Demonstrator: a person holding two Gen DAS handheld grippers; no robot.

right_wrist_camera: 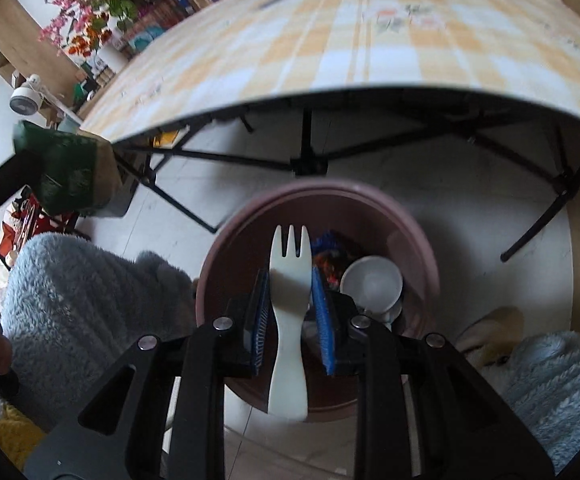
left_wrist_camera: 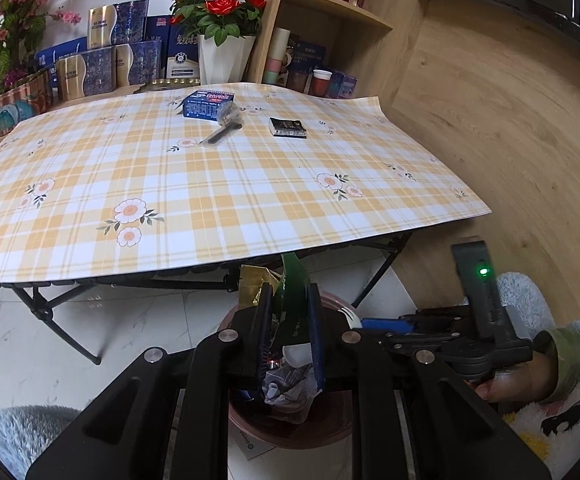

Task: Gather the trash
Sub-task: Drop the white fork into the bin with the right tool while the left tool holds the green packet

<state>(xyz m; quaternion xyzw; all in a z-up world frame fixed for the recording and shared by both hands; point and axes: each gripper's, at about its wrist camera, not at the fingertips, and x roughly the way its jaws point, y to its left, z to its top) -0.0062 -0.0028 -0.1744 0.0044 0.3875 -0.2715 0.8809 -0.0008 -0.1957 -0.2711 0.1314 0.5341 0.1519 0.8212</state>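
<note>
Two fingers [right_wrist_camera: 258,316] clamp a white fork [right_wrist_camera: 290,280], tines pointing forward over the bin [right_wrist_camera: 410,216].

You get soft, even daylight; the tablecloth [left_wrist_camera: 225,184] stays crisp on your left view, smears on your right, fisheye edges bending darkly.

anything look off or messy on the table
Three bits of litter remain at the far side of the table: a blue box, a dark wrapper lying against it, and a small black packet apart. Nothing is spilled.
</note>
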